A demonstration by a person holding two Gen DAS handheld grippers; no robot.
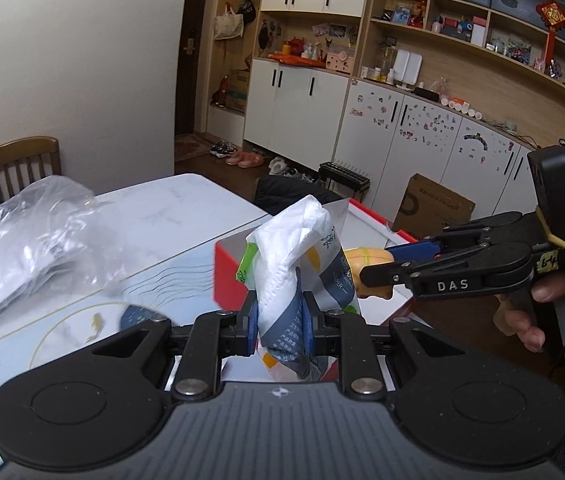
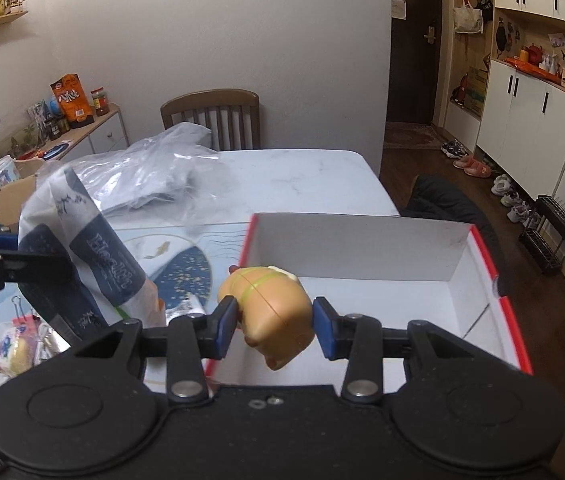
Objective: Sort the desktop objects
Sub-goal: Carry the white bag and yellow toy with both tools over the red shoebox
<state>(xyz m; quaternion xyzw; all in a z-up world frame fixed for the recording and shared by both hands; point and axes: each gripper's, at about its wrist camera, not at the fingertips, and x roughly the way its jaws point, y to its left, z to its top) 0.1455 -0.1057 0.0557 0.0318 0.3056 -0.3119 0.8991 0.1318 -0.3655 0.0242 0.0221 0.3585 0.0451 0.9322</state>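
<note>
My left gripper is shut on a soft tissue pack with white paper sticking out of its top, held above the near corner of a red-edged white box. The same pack shows at the left of the right wrist view, clamped by the left gripper's fingers. My right gripper is shut on a tan squishy animal toy, held over the box's open white inside. That toy and the right gripper, held by a person's hand, appear at the right of the left wrist view.
A crumpled clear plastic bag lies on the white table by a wooden chair. A printed mat covers the near table. Small items, including a binder clip and a wrapped snack, lie at the lower left.
</note>
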